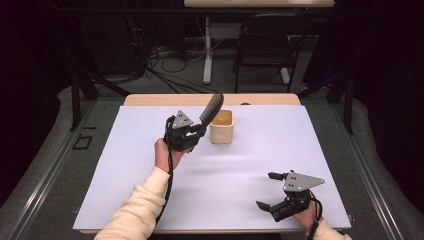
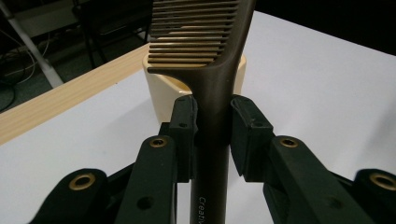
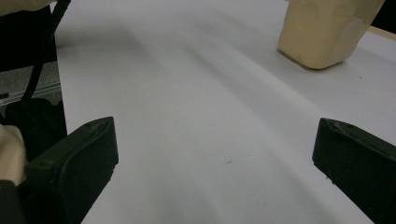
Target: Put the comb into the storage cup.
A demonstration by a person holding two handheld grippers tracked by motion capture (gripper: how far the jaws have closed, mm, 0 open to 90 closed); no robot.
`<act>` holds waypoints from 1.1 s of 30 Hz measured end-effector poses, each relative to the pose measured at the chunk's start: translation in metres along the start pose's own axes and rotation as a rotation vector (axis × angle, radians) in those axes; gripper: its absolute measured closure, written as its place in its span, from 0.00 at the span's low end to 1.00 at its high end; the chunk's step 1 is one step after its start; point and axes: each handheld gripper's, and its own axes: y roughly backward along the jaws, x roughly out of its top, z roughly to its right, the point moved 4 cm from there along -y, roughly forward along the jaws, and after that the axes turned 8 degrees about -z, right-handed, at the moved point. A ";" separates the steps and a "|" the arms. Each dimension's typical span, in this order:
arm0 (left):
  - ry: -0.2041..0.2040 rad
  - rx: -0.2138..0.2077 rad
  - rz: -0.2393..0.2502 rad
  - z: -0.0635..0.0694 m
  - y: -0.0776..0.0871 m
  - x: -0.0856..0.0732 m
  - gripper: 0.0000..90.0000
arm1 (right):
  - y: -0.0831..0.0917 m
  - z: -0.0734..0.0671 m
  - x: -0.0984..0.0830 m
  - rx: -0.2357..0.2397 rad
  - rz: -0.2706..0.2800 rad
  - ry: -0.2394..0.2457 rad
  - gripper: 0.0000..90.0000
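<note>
Left gripper (image 1: 198, 131): clamped on the handle of a dark brown comb (image 2: 212, 88), raised above the table.
Comb: toothed end angled up and away, poised over the near rim of a cream cup (image 1: 222, 127).
Cup: upright on the white table (image 1: 250, 165), toward its far side, just beside the left gripper.
Right gripper (image 1: 267, 191): jaws spread wide, holding nothing, low over the table's near right corner, well apart from the cup.

The cup (image 1: 221, 127) is the sole obstacle on the white table (image 1: 260, 150).
</note>
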 end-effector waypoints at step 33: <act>0.012 -0.005 0.109 -0.001 -0.004 0.041 0.80 | 0.000 0.001 -0.001 0.001 -0.009 0.001 0.00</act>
